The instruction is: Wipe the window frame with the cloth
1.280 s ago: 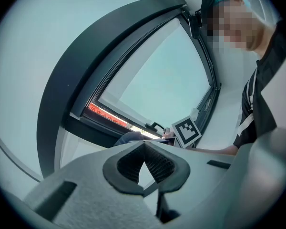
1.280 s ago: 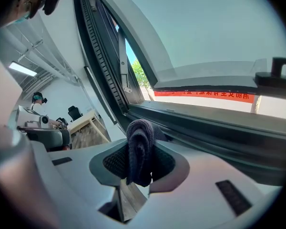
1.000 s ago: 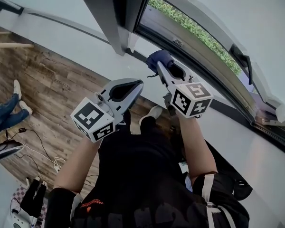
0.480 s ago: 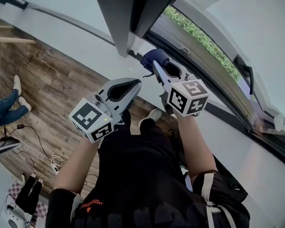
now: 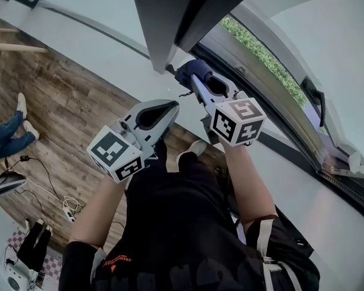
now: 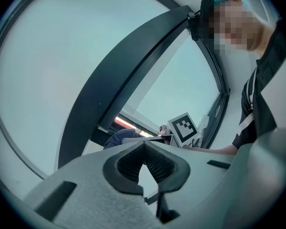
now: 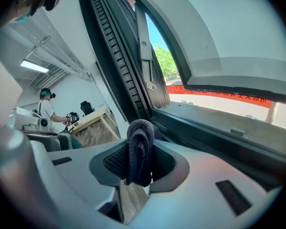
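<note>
The right gripper view is giving us what the head view cannot: the right gripper (image 7: 139, 165) is pinching a dark blue cloth (image 7: 139, 149) between its pads, the fold bulging out past the tips. Just ahead, the dark lower window frame (image 7: 214, 136) is running across with daylight and trees beyond it. From that view I cannot tell whether the cloth is touching the frame.

From the head view, the right gripper (image 5: 194, 77) is reaching up and forward on an outstretched right forearm (image 5: 249, 183). The cloth (image 5: 187, 70) is sitting at the foot of the dark upright post (image 5: 170, 17), where it is meeting the lower frame.

The left gripper (image 5: 168, 109) is hanging lower and beside it, well short of the window, angled up over the wooden floor (image 5: 60, 102). The left gripper view is showing the left gripper (image 6: 144, 148) with its tongs pressed together at the tips, nothing between them.
</note>
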{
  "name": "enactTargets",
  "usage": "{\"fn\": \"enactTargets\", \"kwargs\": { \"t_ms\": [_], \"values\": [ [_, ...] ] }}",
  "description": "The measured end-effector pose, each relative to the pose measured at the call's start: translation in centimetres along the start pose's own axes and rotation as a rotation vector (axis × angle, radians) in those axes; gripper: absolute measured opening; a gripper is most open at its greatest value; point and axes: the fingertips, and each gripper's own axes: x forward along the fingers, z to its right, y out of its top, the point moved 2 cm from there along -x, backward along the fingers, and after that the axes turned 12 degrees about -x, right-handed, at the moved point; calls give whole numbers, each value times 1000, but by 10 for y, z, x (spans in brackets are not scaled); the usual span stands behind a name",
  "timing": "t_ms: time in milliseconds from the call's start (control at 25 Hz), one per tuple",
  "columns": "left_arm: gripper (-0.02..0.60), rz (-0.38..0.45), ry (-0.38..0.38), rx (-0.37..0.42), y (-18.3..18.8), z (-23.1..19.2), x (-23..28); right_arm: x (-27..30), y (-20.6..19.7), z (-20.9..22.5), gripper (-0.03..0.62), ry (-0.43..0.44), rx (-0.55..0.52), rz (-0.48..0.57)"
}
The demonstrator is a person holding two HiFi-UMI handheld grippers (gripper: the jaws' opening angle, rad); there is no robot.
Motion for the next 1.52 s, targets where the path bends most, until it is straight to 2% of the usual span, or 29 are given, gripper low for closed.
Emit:
{"fn": "enactTargets", "kwargs": {
  "t_ms": [1040, 1280, 1520],
  "values": [
    [18, 24, 25, 11, 13, -10, -11, 22, 10, -8, 97, 30, -13, -4],
    [18, 19, 22, 12, 13, -10, -11, 23, 9, -10, 97, 49, 3, 2],
    [18, -4, 1, 20, 13, -3, -7, 11, 23, -28, 97, 94, -34, 46]
  ]
}}
